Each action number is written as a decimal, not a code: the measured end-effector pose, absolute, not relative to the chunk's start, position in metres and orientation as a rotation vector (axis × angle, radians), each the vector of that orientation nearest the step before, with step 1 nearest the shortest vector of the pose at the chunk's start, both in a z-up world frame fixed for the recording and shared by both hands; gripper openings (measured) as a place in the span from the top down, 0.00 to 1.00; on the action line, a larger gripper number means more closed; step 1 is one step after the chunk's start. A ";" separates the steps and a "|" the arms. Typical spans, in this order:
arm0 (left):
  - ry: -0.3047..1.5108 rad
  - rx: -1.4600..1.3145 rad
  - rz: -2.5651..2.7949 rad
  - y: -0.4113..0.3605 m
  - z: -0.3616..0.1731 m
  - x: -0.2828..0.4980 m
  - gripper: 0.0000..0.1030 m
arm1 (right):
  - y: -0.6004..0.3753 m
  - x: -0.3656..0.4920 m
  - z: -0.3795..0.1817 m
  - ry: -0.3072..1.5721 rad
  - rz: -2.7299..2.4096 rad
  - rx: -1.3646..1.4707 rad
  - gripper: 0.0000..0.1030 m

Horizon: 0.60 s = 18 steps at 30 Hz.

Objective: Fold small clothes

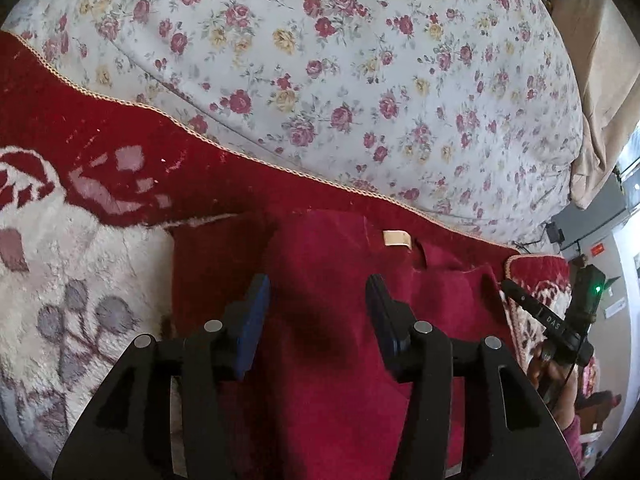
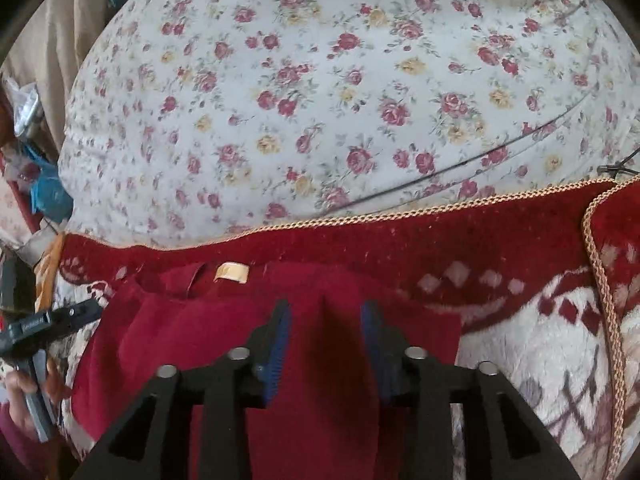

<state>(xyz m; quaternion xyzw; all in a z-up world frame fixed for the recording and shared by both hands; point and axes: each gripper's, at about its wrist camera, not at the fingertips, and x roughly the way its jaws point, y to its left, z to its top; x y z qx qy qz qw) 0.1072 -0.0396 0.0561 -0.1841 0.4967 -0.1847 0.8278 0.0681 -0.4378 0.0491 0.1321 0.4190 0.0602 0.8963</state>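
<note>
A small dark red garment (image 1: 320, 320) with a tan neck label (image 1: 396, 238) lies flat on a red and white patterned rug (image 1: 80, 248). My left gripper (image 1: 318, 292) hovers open over the garment's left part, its blue pads apart with nothing between them. In the right wrist view the same garment (image 2: 180, 320) and its label (image 2: 232, 272) show. My right gripper (image 2: 324, 316) is open over the garment's right part, where a raised crease runs between the fingers. Each view shows the other gripper at its edge.
A floral white bedsheet (image 1: 340, 80) covers the mattress behind the rug's gold-corded edge (image 2: 400, 212). A beige curtain (image 1: 600, 80) hangs at the far right. Clutter with a blue item (image 2: 48, 192) sits at the left in the right wrist view.
</note>
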 end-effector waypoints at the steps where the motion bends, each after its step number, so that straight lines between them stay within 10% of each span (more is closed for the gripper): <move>1: 1.061 -0.394 -0.394 -0.038 0.054 0.109 0.52 | -0.439 0.072 0.046 0.881 0.120 0.260 0.57; 7: 1.159 -0.392 -0.434 -0.048 0.031 0.120 0.43 | -0.432 0.094 0.024 1.004 0.214 0.233 0.57; 10: 1.135 -0.363 -0.437 -0.052 0.032 0.122 0.78 | -0.427 0.091 0.027 0.972 0.216 0.169 0.84; 18: 1.076 -0.374 -0.338 -0.036 0.039 0.148 0.88 | -0.438 0.110 0.046 0.871 0.151 0.189 0.92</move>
